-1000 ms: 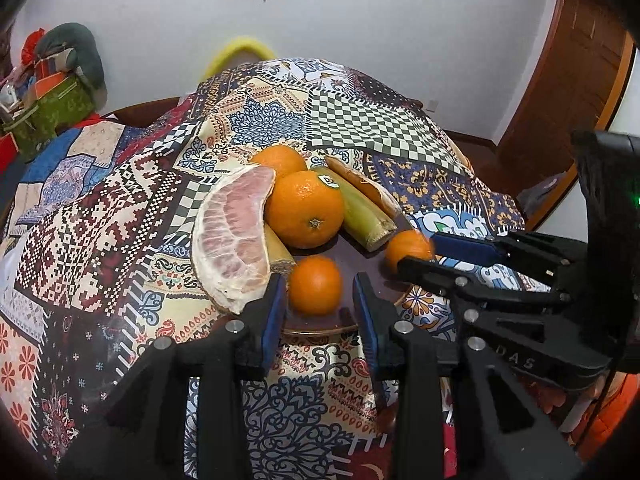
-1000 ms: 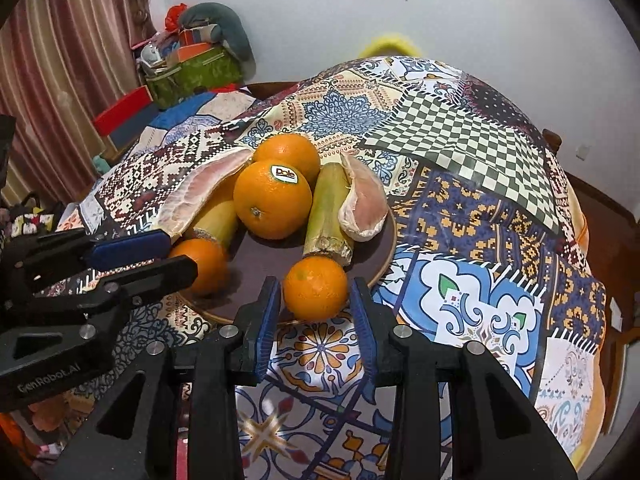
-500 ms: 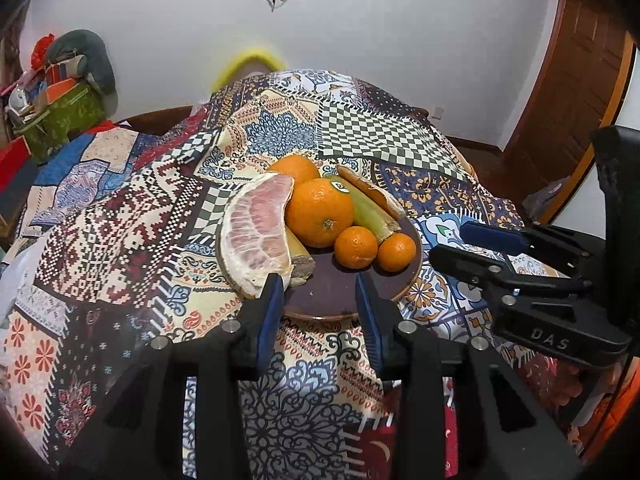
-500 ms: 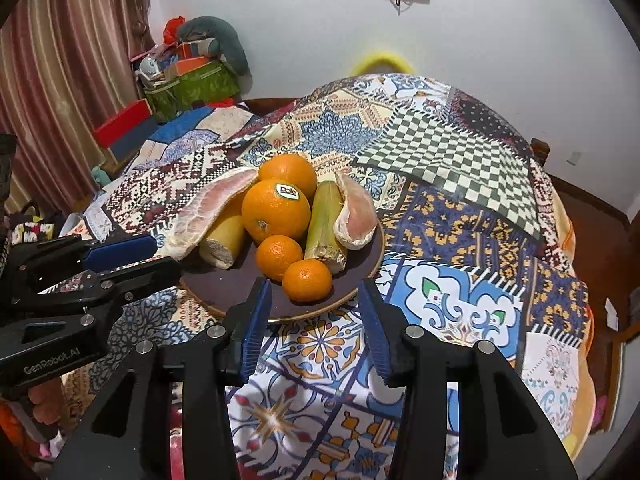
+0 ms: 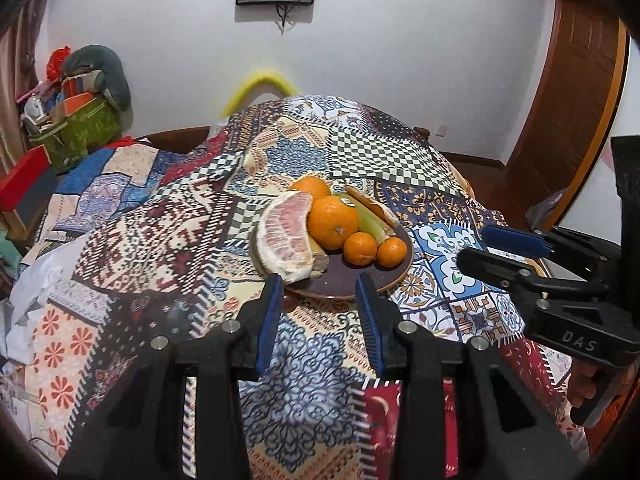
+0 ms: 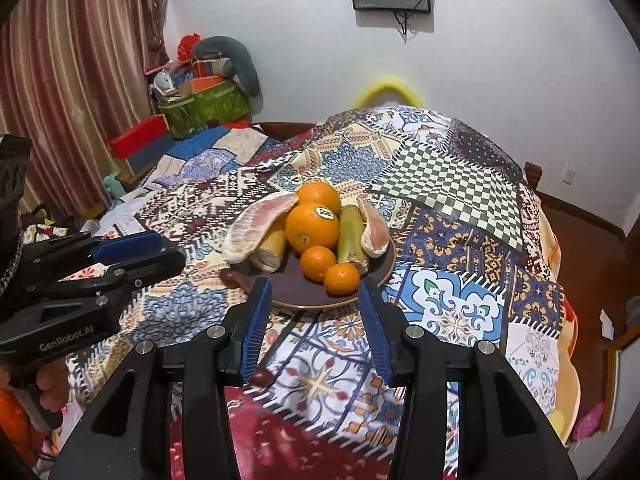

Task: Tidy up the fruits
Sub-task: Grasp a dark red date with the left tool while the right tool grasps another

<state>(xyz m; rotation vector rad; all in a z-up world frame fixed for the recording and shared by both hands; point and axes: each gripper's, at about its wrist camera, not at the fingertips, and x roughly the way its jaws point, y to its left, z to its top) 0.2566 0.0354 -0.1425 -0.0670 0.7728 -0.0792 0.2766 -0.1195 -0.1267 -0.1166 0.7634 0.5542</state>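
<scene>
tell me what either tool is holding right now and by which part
Nothing is held. The left tool and right tool are both empty, short of the plate; all the fruit lies on it.

We see a glossy dark plate (image 6: 372, 276) with smooth, shiny oranges (image 6: 312, 228) and matt, fibrous pomelo wedges (image 5: 286, 236) on it. Patterned cloth (image 6: 460, 312) drapes the tabletop. Each claw (image 6: 316, 320) is matt black plastic with ribbed blue pads (image 6: 256, 320) and bright metal screws (image 6: 414, 332). The door (image 5: 568, 92) looks like varnished wood.

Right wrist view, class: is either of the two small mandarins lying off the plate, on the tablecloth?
No. Both small mandarins sit on the brown plate, in front of the stickered orange.
</scene>
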